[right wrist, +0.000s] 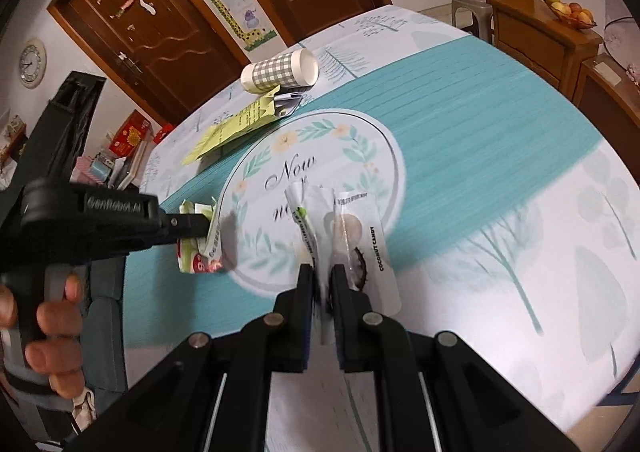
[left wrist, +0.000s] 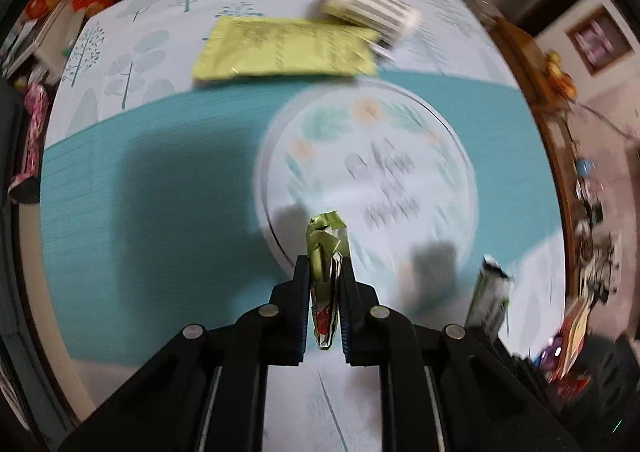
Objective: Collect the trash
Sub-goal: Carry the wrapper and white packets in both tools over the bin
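The left gripper (left wrist: 325, 272) is pinching a crumpled green wrapper (left wrist: 326, 248) between its two fingers; the jaws are closed almost fully, with only the thin foil between them. The wrapper is sticking out past the fingertips, and its lower end, with some red print, is hanging down behind the pads. In the right wrist view, the same left gripper (right wrist: 200, 228) is reaching in from the left side, and a person's hand (right wrist: 48, 316) is holding its handle.

The right gripper (right wrist: 322, 272) is also closed tightly, on a white candy wrapper (right wrist: 360, 236) with the words "COCONUT CANDY" on it. This wrapper is standing up between the fingers and spreading out to the right of them; a folded part is rising just ahead of the fingertips. From the left wrist view, the same wrapper (left wrist: 490, 300) is appearing low to the right of the left gripper, blurred.

Both wrappers are held above the table (right wrist: 520, 171), not lying on it. Under and ahead of both grippers, a round printed design (right wrist: 320, 155) is showing on the tablecloth. Further ahead of the left gripper, a flat yellow packet (left wrist: 284, 47) is lying on the cloth, and beyond it a checked paper cup (left wrist: 372, 9) is lying on its side, just beside the packet's far corner. From the right gripper, these two are ahead and to the left, well apart from the fingers.
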`<act>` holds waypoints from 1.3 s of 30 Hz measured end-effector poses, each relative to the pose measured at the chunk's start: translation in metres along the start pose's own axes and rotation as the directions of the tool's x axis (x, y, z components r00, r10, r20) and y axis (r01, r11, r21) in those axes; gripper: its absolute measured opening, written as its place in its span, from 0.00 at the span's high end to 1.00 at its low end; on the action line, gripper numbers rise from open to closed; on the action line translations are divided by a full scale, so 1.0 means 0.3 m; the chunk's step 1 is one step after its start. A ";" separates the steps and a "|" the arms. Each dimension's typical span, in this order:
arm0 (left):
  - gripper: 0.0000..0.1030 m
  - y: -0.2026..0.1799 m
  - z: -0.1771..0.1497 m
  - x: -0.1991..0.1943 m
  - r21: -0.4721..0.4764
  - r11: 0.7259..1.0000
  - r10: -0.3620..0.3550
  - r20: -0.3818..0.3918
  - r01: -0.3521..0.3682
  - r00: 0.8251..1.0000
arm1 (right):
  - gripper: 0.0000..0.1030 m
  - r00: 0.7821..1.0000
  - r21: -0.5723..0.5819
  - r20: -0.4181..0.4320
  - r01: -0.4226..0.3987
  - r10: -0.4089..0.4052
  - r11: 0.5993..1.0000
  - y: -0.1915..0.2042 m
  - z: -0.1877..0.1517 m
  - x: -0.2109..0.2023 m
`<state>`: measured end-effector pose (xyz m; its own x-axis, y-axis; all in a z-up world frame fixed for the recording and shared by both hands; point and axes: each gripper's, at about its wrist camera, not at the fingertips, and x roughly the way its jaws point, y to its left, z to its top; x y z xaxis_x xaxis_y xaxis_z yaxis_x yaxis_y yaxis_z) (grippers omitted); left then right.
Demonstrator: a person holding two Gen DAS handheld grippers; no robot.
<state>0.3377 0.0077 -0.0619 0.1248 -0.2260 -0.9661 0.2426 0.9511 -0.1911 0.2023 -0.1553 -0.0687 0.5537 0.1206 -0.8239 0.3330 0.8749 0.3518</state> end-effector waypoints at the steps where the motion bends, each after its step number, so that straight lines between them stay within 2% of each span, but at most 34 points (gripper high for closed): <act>1: 0.90 -0.031 -0.059 -0.020 0.015 1.000 -0.014 0.009 0.013 1.000 | 0.92 1.000 -0.002 0.003 -0.009 0.009 1.000 -0.014 -0.028 -0.032; 7: 0.90 -0.151 -0.368 -0.100 0.077 0.997 -0.024 0.050 0.020 0.998 | 0.92 0.999 -0.045 0.003 -0.045 0.045 0.998 -0.091 -0.181 -0.197; 13: 0.90 -0.261 -0.670 -0.132 0.076 0.996 -0.052 0.071 0.047 0.996 | 0.91 0.998 -0.101 0.000 -0.067 0.067 0.993 -0.202 -0.339 -0.378; 17: 0.90 -0.359 -0.820 -0.112 0.118 0.992 -0.061 0.061 0.054 0.996 | 0.91 0.998 -0.114 -0.006 -0.058 0.058 0.992 -0.293 -0.433 -0.470; 22: 0.90 -0.454 -0.981 -0.060 0.211 0.976 -0.051 0.012 0.048 0.999 | 0.91 0.999 -0.062 -0.021 -0.048 0.047 0.997 -0.412 -0.550 -0.531; 29: 0.90 -0.485 -1.128 0.065 0.279 0.957 -0.064 -0.070 0.082 0.995 | 0.91 0.996 0.031 -0.091 -0.014 0.017 0.999 -0.550 -0.713 -0.465; 33: 0.90 -0.447 -1.167 0.224 0.283 0.954 -0.068 -0.117 0.099 0.991 | 0.91 0.991 0.078 -0.136 0.010 0.001 0.997 -0.633 -0.819 -0.367; 39: 0.89 -0.368 -1.213 0.525 0.301 0.950 -0.041 -0.153 0.086 0.987 | 0.91 0.977 0.181 -0.212 0.036 0.004 0.983 -0.766 -0.985 -0.112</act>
<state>-0.0194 -0.0563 -0.2562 -0.0335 -0.2299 -0.9726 0.5307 0.8206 -0.2122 -0.1183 -0.2218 -0.2531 0.3805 0.2206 -0.8981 0.4852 0.7791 0.3969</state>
